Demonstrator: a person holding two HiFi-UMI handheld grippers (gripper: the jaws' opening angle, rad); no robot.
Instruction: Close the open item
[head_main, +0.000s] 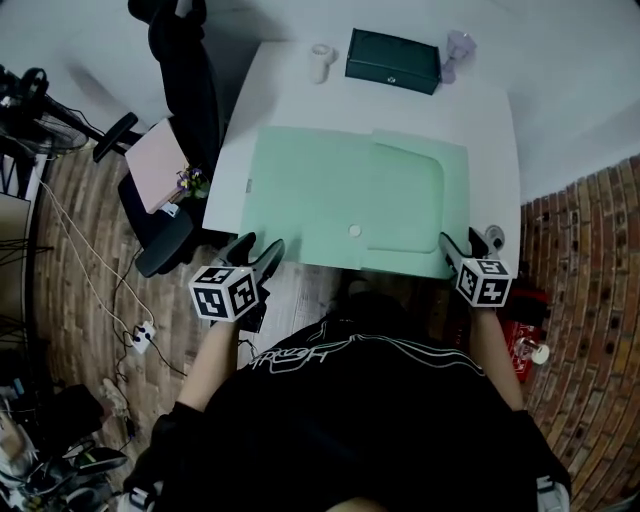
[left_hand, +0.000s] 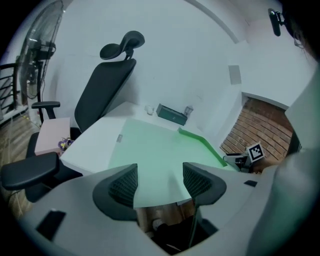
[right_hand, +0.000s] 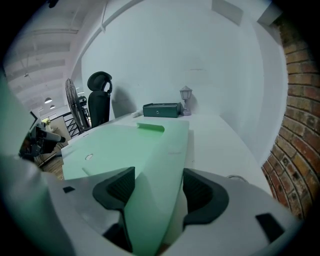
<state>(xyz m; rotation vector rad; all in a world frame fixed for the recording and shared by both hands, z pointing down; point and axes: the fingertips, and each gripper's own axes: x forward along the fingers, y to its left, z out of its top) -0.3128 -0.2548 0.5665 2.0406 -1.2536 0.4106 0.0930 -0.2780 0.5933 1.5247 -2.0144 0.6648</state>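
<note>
A pale green folder (head_main: 330, 195) lies opened flat on the white table (head_main: 492, 140), with a pocket flap (head_main: 408, 198) on its right half and a small white snap (head_main: 354, 231) near the front edge. My right gripper (head_main: 462, 243) is at the folder's front right corner. In the right gripper view the raised folder edge (right_hand: 155, 165) runs between the wide-apart jaws of that gripper (right_hand: 157, 187), and the pads are not pressing on it. My left gripper (head_main: 260, 246) hovers off the table's front left edge, open and empty (left_hand: 160, 182), facing the folder (left_hand: 155, 147).
At the table's far edge stand a dark green box (head_main: 393, 60), a white cup-like object (head_main: 321, 62) and a small lantern lamp (head_main: 457, 50). A black office chair (head_main: 180, 80) with a pink item (head_main: 158, 165) stands left of the table. A brick wall (head_main: 590, 300) is to the right.
</note>
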